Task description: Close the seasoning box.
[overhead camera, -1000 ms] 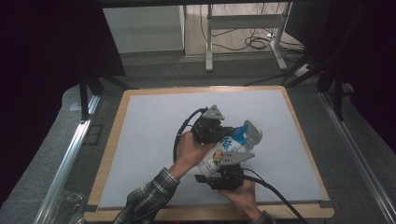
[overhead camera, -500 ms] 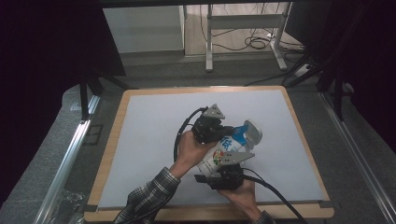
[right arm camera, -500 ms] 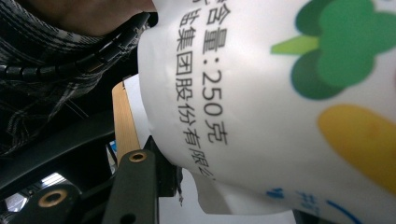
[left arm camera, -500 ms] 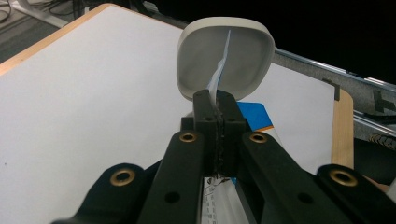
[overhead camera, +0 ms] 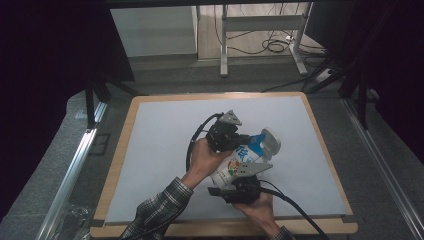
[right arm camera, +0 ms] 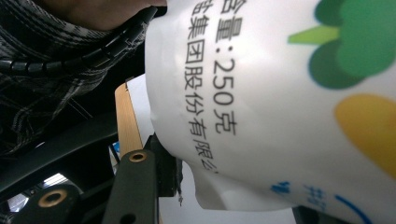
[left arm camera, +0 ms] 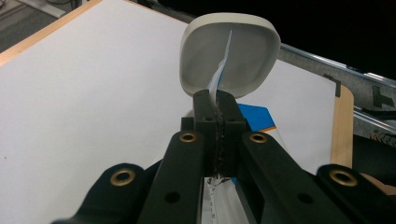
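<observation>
A white pouch with blue, green and yellow print is held above the white table board, between both grippers. My left gripper is shut on the pouch's thin top edge, which stands up from the closed jaws of that gripper. Just beyond it lies a white rounded bowl, also at the pouch's upper right. My right gripper clamps the pouch's lower end from below. In the right gripper view the pouch bulges between the jaws of that gripper.
A wooden rim frames the board. Metal rails run along both sides of the table. Black cables trail from each gripper. Beyond the far edge stand a desk frame and floor cables.
</observation>
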A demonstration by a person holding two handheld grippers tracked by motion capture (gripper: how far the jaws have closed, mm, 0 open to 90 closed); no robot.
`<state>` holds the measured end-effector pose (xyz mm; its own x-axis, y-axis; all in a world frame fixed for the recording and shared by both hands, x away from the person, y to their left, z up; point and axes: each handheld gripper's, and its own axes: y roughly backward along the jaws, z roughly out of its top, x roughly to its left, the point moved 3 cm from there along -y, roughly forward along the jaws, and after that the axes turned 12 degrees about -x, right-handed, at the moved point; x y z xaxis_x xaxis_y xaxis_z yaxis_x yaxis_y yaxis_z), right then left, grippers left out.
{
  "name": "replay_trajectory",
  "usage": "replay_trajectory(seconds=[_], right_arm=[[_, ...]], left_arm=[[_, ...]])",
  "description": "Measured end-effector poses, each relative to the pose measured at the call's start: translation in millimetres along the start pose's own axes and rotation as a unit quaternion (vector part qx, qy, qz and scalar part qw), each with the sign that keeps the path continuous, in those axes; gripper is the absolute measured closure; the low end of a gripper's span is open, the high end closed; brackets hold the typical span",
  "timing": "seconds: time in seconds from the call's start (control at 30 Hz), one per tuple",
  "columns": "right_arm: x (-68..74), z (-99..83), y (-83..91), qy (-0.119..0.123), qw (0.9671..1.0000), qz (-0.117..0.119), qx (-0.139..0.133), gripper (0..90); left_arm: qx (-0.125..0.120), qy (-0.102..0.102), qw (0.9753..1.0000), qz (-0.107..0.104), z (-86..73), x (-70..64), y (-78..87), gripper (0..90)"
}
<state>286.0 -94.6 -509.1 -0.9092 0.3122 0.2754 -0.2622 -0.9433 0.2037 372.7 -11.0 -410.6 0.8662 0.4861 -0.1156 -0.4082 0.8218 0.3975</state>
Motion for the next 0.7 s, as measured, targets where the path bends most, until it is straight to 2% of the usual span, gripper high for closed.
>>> replay_trajectory(seconds=[0.7], right_arm=[[2.9,2.2,-0.6,-0.005,0.9999,0.006,-0.007,57.2]], left_arm=[[0.026,-0.005,0.9996,0.006,6.3,-0.7,-2.3,89.8]])
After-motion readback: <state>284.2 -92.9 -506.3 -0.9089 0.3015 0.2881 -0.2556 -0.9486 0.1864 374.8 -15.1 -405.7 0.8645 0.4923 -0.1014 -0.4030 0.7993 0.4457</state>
